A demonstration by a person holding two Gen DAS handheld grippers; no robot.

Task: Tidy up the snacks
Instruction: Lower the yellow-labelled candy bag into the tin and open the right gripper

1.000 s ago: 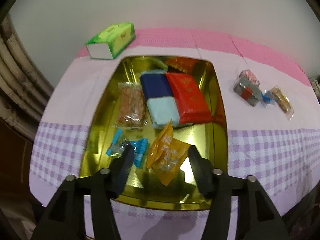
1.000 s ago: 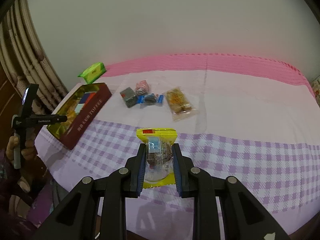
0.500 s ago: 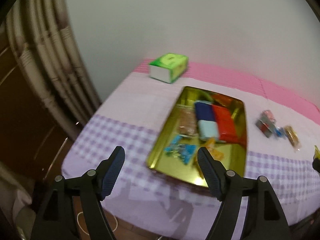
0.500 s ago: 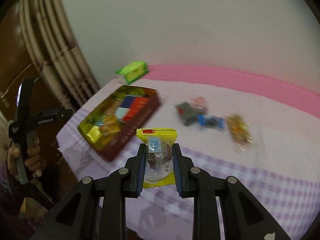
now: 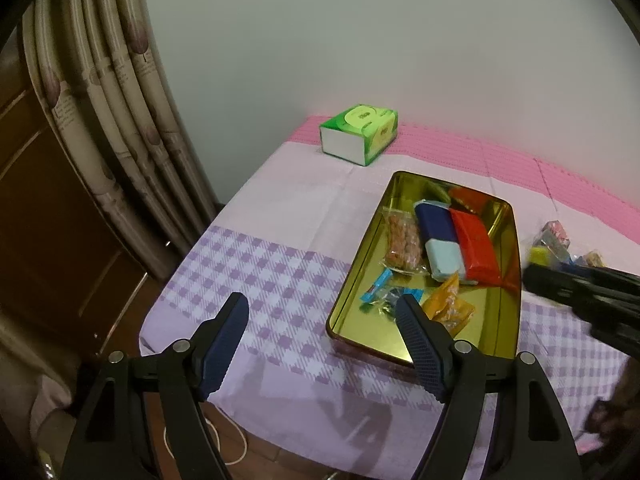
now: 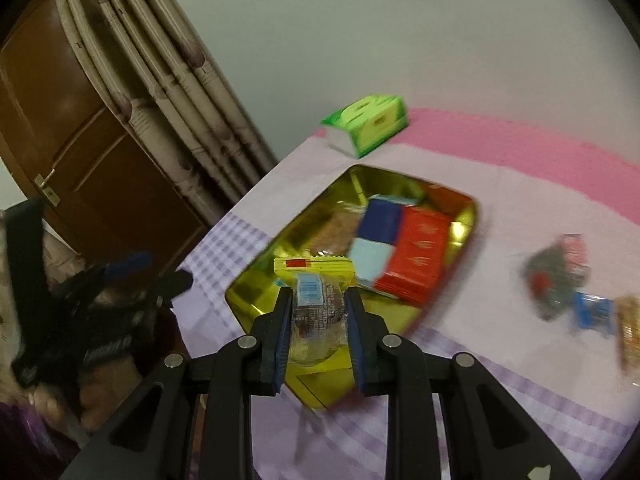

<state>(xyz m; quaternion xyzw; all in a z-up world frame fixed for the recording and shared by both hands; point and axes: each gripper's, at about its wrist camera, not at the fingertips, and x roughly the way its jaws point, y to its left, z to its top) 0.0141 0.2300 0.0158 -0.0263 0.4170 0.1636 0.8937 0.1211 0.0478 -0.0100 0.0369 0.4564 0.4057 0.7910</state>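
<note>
A gold tin point(image 5: 508, 320) on the table holds several snacks: a red pack point(image 5: 474, 246), a blue pack point(image 5: 436, 226), orange packets point(image 5: 450, 310). It also shows in the right wrist view point(image 6: 256, 304). My right gripper point(image 6: 318, 304) is shut on a yellow-wrapped snack point(image 6: 314, 270) and holds it over the tin's near end. It enters the left wrist view from the right point(image 5: 532, 272). My left gripper point(image 5: 322, 316) is open and empty, above the table's front left, beside the tin.
A green tissue box point(image 5: 360, 132) stands at the back of the table. Several loose snacks point(image 6: 560, 276) lie on the cloth right of the tin. A curtain point(image 5: 108, 112) and a wooden door point(image 6: 80, 120) are to the left.
My left gripper has pulled back and left, away from the tin. My right gripper has swung left with the yellow snack, from the bare cloth to over the tin.
</note>
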